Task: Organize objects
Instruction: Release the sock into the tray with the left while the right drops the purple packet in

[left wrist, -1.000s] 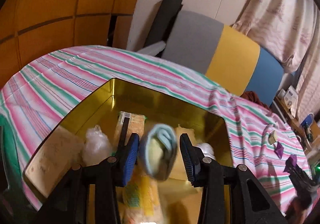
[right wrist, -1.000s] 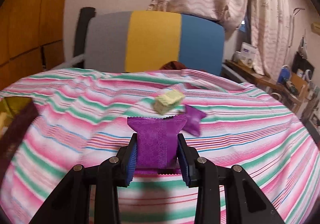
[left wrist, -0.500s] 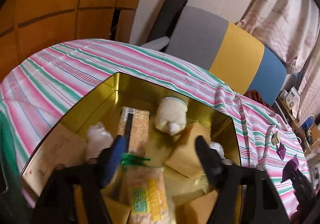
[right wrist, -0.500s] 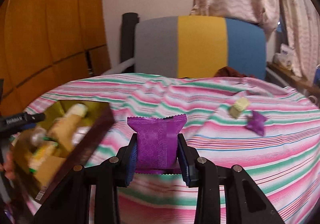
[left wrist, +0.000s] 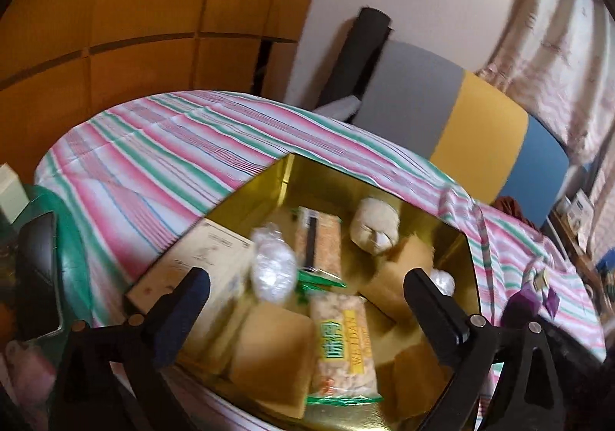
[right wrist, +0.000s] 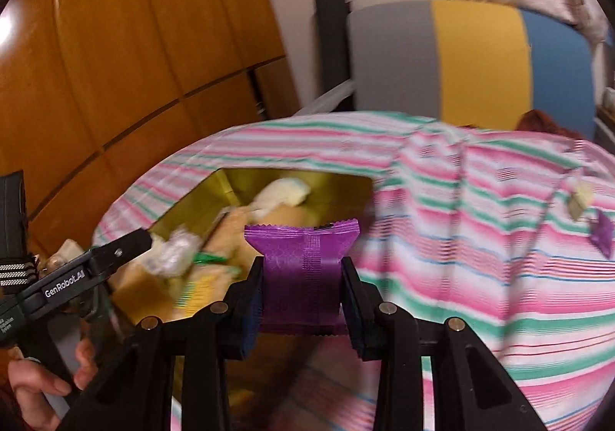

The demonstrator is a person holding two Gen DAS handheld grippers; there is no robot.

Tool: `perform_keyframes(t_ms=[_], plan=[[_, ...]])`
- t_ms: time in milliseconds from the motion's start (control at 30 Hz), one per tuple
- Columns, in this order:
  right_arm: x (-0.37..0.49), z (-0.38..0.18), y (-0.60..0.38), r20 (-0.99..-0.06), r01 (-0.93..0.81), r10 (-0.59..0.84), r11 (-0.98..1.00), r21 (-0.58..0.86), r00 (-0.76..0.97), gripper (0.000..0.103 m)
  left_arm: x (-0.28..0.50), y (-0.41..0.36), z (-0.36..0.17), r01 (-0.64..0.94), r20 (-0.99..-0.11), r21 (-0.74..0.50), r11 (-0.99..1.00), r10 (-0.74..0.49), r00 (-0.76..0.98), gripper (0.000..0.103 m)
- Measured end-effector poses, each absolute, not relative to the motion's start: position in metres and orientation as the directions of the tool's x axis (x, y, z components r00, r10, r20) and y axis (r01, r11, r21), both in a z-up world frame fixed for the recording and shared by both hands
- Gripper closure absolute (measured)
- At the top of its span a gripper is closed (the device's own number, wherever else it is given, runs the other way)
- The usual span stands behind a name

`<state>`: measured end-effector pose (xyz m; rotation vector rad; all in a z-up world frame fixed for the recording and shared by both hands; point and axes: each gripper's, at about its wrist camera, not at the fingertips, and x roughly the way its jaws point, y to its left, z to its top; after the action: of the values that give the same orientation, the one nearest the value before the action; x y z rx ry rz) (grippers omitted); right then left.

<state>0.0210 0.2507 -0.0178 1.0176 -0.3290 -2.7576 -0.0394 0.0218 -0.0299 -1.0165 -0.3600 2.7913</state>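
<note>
Purple packets [right wrist: 303, 269]: one gripped, one lying [right wrist: 602, 237].

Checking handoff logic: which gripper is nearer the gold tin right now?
Left. The left gripper hangs open right over the gold tin, above the snacks inside. The right gripper, shut on a purple packet, is at the tin's near right edge.
</note>
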Motion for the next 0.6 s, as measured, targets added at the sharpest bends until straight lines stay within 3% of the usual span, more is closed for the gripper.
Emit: perform_keyframes(t_ms=[367, 600], plan=[[-0.018, -0.045, 0.196, -0.683, 0.131, -0.369, -0.918, 0.375, -0.631, 0.066, -0.039, -0.009, -0.021, 0.035, -0.608, -0.31, -0.95, 0.17, -0.775, 0.001], [-0.016, -0.053, 0.211, -0.691, 0.047, -0.331, -0.918, 0.395, -0.642, 0.063, -0.038, -0.015, -0.019, 0.054, -0.609, -0.321, -0.946, 0.162, -0.777, 0.001]])
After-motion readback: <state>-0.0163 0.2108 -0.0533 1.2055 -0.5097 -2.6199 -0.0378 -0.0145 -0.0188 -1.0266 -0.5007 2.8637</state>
